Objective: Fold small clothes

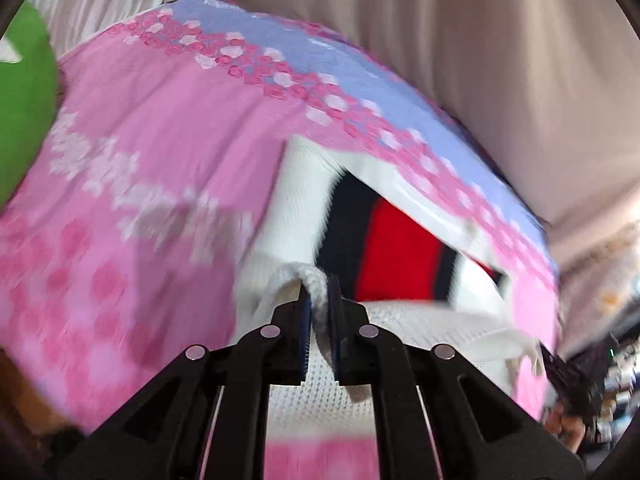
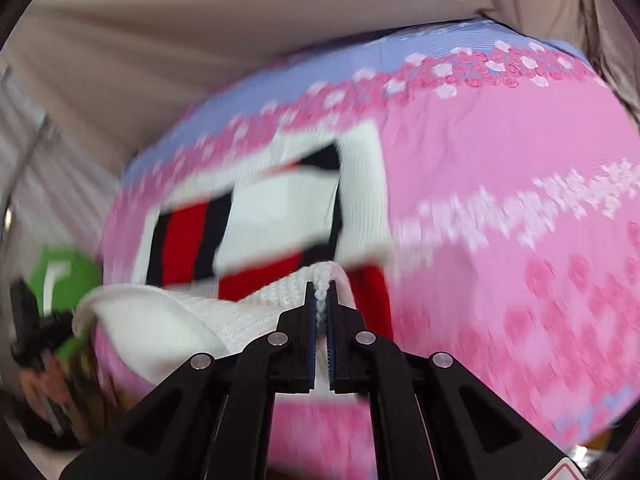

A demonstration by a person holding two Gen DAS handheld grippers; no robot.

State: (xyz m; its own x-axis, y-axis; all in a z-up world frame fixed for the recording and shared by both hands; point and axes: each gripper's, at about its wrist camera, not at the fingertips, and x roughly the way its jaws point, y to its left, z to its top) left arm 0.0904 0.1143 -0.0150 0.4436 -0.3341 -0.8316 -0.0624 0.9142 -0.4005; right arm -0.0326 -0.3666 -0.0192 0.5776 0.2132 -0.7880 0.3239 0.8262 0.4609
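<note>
A small white knit sweater (image 1: 296, 200) with black and red stripes (image 1: 400, 256) lies on a pink flowered bedsheet (image 1: 160, 152). My left gripper (image 1: 319, 292) is shut on a white knit edge of it and lifts that edge off the sheet. In the right wrist view the same sweater (image 2: 360, 184) shows its striped panel (image 2: 180, 248), partly folded over. My right gripper (image 2: 320, 292) is shut on another white knit edge (image 2: 280, 292), held above the sheet (image 2: 500, 160). Both views are blurred by motion.
The sheet has a lilac border (image 1: 320, 64) with rose print (image 2: 280, 96). Beige curtains (image 1: 480, 40) hang behind the bed. A green object (image 1: 24, 100) sits at the left; it also shows in the right wrist view (image 2: 60, 276).
</note>
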